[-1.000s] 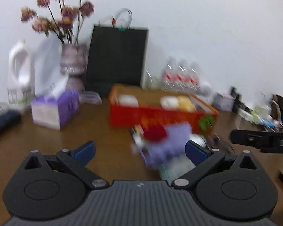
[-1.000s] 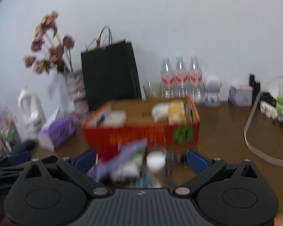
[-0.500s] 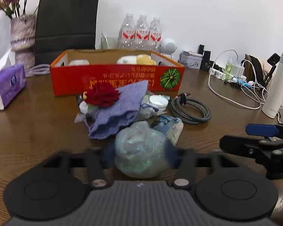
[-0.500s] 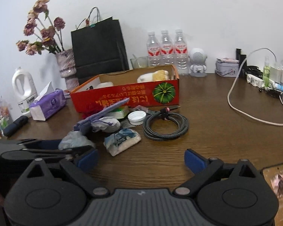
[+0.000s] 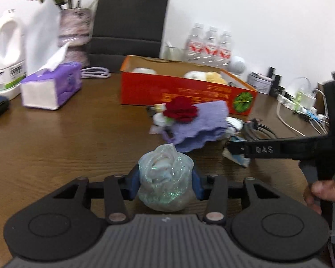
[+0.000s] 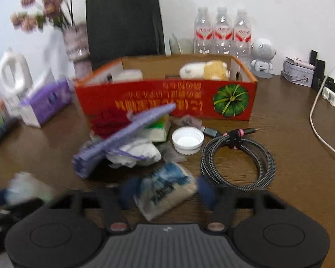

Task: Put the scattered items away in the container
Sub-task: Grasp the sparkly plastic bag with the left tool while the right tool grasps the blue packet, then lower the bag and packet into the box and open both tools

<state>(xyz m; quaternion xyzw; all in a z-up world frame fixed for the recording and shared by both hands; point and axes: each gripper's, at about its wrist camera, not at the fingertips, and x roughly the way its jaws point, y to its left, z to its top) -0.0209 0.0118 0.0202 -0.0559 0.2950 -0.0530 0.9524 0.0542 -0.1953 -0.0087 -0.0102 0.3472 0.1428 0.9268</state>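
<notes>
My left gripper [image 5: 165,182] is shut on a crumpled clear plastic ball [image 5: 165,178] just above the table. The red cardboard box [image 5: 185,91] stands behind, with a plush toy [image 6: 204,70] inside. A pile lies before it: a purple cloth [image 5: 201,122], a red fabric flower [image 5: 181,111], a white cap [image 6: 187,139], crumpled white paper [image 6: 136,153] and a coiled braided cable [image 6: 237,158]. My right gripper [image 6: 165,193] has its blurred blue pads on either side of a blue-and-clear packet [image 6: 167,193]; the grip itself is not clear.
A purple tissue box [image 5: 51,86], a white detergent jug [image 5: 7,51], a vase of flowers [image 5: 73,35] and a black paper bag [image 5: 128,24] stand at the left and back. Water bottles [image 6: 222,31], a small white robot figure [image 6: 262,58] and white cables [image 6: 319,120] are at the right.
My left gripper has closed on the plastic ball and lifted it slightly. My right gripper has moved forward to the blue packet and its jaws have narrowed around it.
</notes>
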